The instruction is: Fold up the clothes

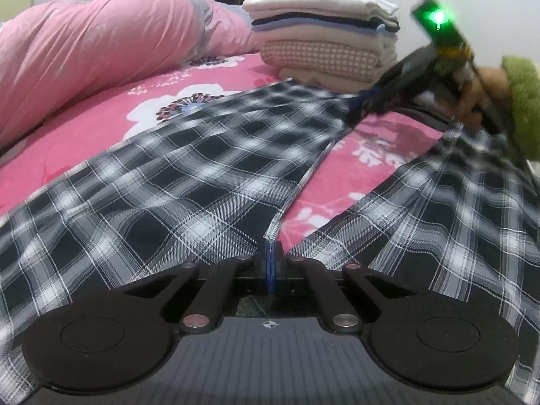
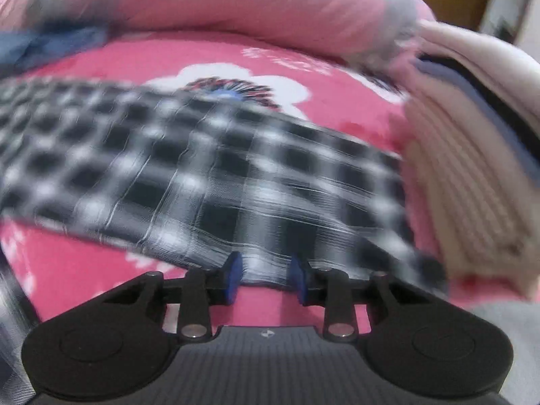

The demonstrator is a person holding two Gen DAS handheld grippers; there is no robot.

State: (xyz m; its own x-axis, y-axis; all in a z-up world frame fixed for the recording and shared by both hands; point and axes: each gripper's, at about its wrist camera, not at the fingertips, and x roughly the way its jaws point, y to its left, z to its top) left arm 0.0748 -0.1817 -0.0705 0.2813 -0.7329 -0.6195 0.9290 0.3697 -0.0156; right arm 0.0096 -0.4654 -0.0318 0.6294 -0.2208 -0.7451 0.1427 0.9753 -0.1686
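Note:
A black-and-white plaid garment (image 1: pixel 185 175) lies spread on the bed in two panels that part just ahead of my left gripper (image 1: pixel 270 263). That gripper is shut, its blue pads pressed together on the cloth where the hemmed edges meet. In the left wrist view my right gripper (image 1: pixel 362 106), blurred and carried by a hand in a green sleeve (image 1: pixel 521 101), reaches the far end of the left panel. In the blurred right wrist view, the right gripper (image 2: pixel 266 278) stands open. The plaid garment's (image 2: pixel 202 168) edge lies between its blue pads (image 2: pixel 233 276) without being pressed.
A stack of folded clothes (image 1: pixel 324 40) sits at the far side of the bed, close to the right gripper, and shows as the stack (image 2: pixel 472 168) at right. A rolled pink duvet (image 1: pixel 101 50) lies along the back. The pink floral sheet (image 1: pixel 371 168) shows between the panels.

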